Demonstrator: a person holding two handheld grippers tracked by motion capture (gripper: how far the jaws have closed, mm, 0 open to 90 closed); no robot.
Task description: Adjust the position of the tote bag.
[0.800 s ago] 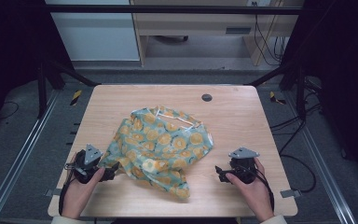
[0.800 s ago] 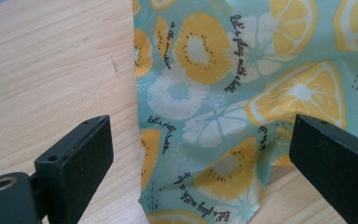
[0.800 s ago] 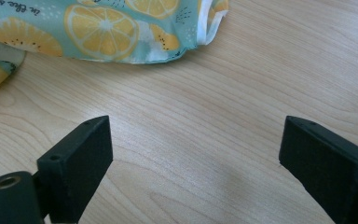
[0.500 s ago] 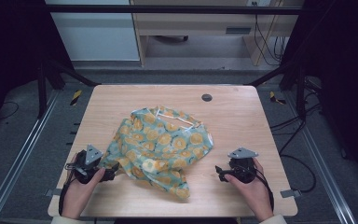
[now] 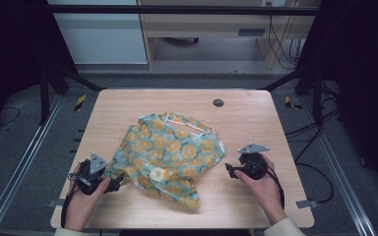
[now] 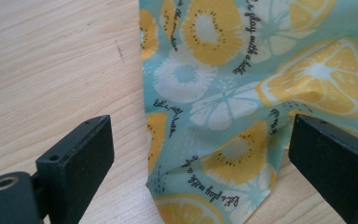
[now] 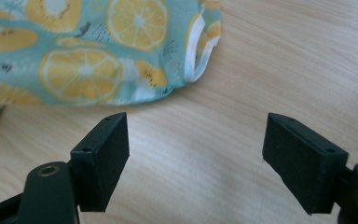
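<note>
While the fruit-print garment (image 5: 170,155) lies crumpled near the middle of the wooden table (image 5: 256,115), no fold or lift is judged to have been made yet. Nearest the camera, at the garment's left hem, the left gripper (image 5: 114,180) is held with jaws spread wide, the cloth's edge lying between them but unpinched. Just off its right side, the right gripper (image 5: 230,170) is likewise spread over bare wood. Farther off, beyond the garment, a dark round plug (image 5: 218,103) is set in the tabletop. Grasping remains to be done.
</note>
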